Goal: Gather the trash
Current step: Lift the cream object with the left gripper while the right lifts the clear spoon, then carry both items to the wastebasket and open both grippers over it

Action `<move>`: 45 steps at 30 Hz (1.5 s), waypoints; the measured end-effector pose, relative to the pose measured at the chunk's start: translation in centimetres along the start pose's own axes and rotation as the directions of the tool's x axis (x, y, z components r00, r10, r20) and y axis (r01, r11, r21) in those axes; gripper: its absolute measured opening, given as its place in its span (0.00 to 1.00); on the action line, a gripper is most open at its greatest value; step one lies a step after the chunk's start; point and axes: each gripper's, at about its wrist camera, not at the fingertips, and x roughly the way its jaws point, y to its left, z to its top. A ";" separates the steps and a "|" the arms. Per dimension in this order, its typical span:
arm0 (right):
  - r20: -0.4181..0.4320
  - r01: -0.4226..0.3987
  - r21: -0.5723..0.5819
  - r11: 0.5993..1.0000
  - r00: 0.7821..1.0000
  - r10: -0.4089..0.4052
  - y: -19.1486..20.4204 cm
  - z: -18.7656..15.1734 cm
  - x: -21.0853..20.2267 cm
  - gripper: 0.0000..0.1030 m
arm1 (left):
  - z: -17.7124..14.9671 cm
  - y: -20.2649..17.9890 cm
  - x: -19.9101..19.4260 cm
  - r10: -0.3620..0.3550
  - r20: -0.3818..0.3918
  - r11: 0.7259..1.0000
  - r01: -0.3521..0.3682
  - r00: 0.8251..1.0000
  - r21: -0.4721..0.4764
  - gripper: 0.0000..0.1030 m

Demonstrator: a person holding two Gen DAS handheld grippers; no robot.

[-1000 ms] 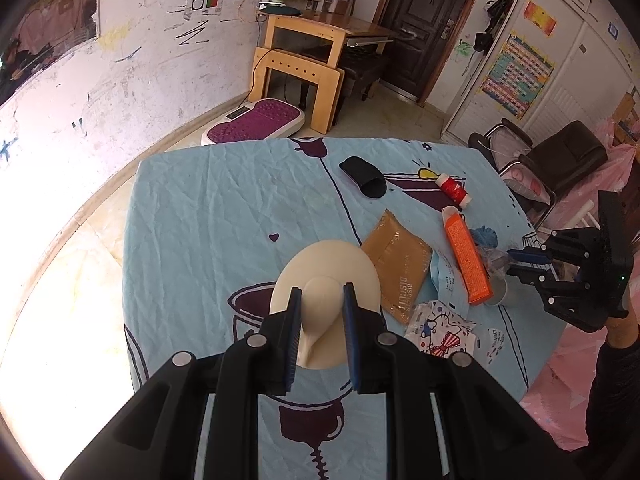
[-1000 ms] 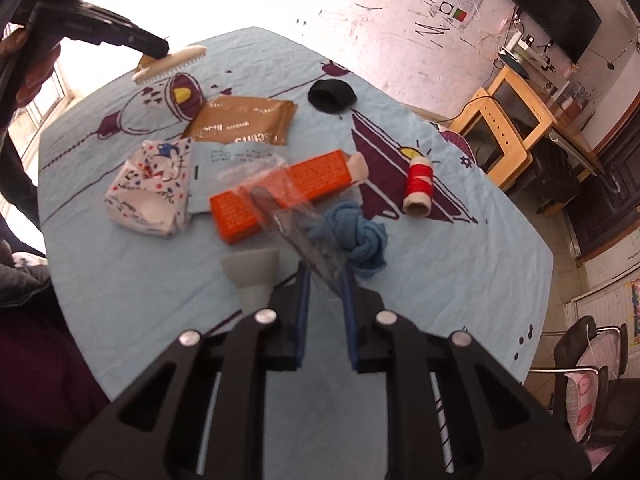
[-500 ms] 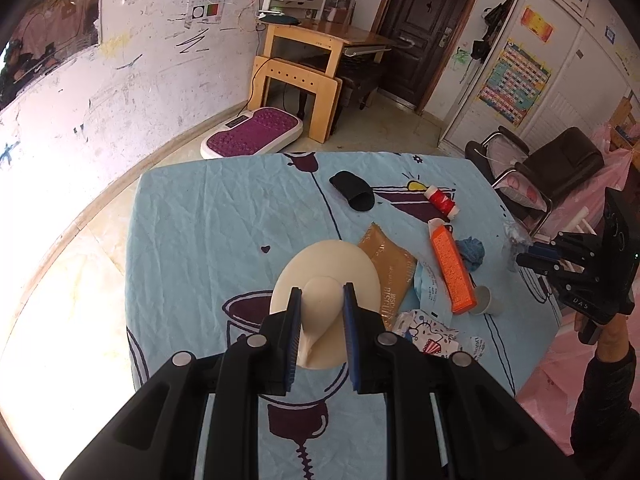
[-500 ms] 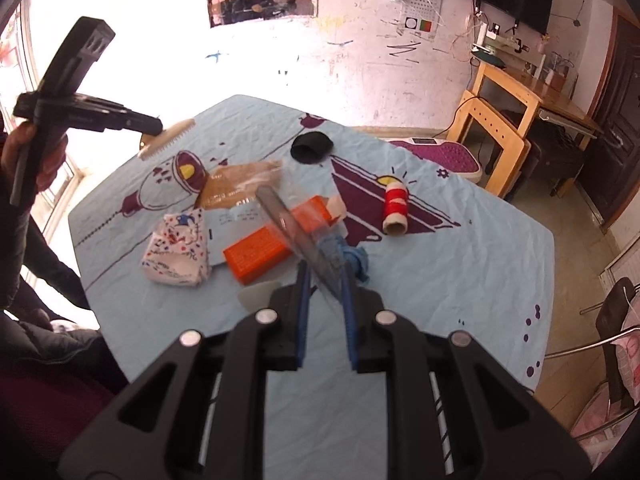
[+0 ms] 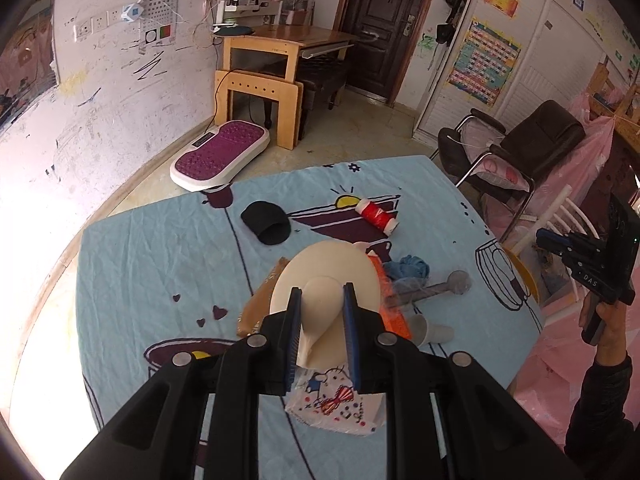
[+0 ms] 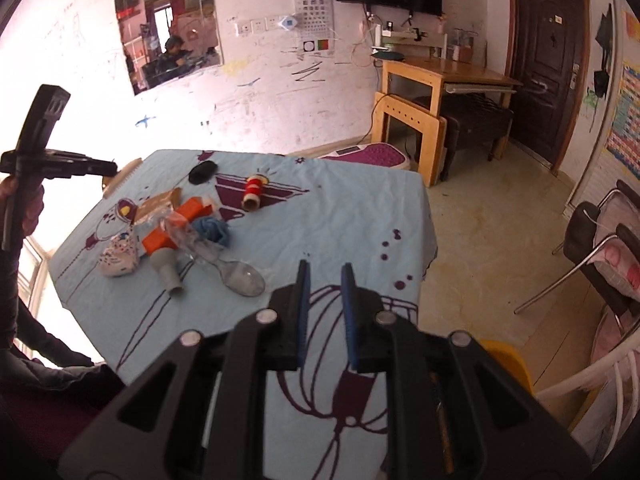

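Note:
My left gripper (image 5: 322, 292) is shut on a cream paper plate (image 5: 324, 264) and holds it above the pile of trash. In the right wrist view that plate (image 6: 120, 180) shows edge-on at the left gripper (image 6: 108, 168). The right gripper (image 6: 325, 266) hangs over the near table corner, its jaws close together with nothing seen between them. From the left wrist view, the right gripper (image 5: 546, 236) sits past the table's right edge. A clear plastic spoon (image 6: 240, 276) lies on the cloth. Beside it are a grey cup (image 6: 168, 272), an orange box (image 6: 176, 228) and a patterned wrapper (image 6: 120, 258).
A blue cloth wad (image 6: 212, 230), red thread spool (image 6: 253, 196), black pouch (image 6: 203, 172) and brown packet (image 6: 160, 202) lie on the light-blue tablecloth (image 6: 340, 208). A yellow container (image 6: 508, 360) stands below the table's near right corner. A chair (image 6: 600, 248) is at the right.
The right gripper drew back from the pile to the table's corner and rolled; the clear spoon it held now lies on the cloth. The left gripper carried the plate over the pile.

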 end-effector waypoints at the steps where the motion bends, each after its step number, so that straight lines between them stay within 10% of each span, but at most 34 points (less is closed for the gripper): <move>1: 0.004 -0.021 -0.030 0.999 1.000 0.021 0.9 0.0 0.0 0.14 | 0.3 -0.4 0.1 0.001 0.001 1.000 -0.001 1.000 0.004 0.16; 9: -0.148 -0.102 -0.353 0.930 0.988 0.052 10.7 1.0 7.4 0.23 | 0.3 -0.4 -0.3 0.021 0.009 1.000 -0.021 1.000 -0.022 0.16; 12: -0.192 -0.130 -0.396 0.909 0.980 0.057 12.3 1.1 9.6 0.41 | -0.1 0.2 -0.7 0.035 0.004 0.999 -0.035 0.999 -0.026 0.16; 19: -0.258 -0.134 -0.446 0.885 0.966 0.017 13.6 1.9 12.4 0.43 | -0.5 1.3 -1.0 0.037 0.003 0.999 -0.037 0.999 -0.040 0.16; 33: -0.231 -0.158 -0.322 0.933 0.969 0.084 11.3 2.4 11.1 0.07 | -0.7 2.2 -0.7 0.031 0.006 0.997 -0.030 1.000 -0.065 0.16; 45: -0.155 -0.262 -0.035 0.965 0.955 0.253 8.0 2.8 9.6 0.06 | -0.4 1.0 -0.8 0.032 0.007 0.999 -0.032 0.999 -0.041 0.16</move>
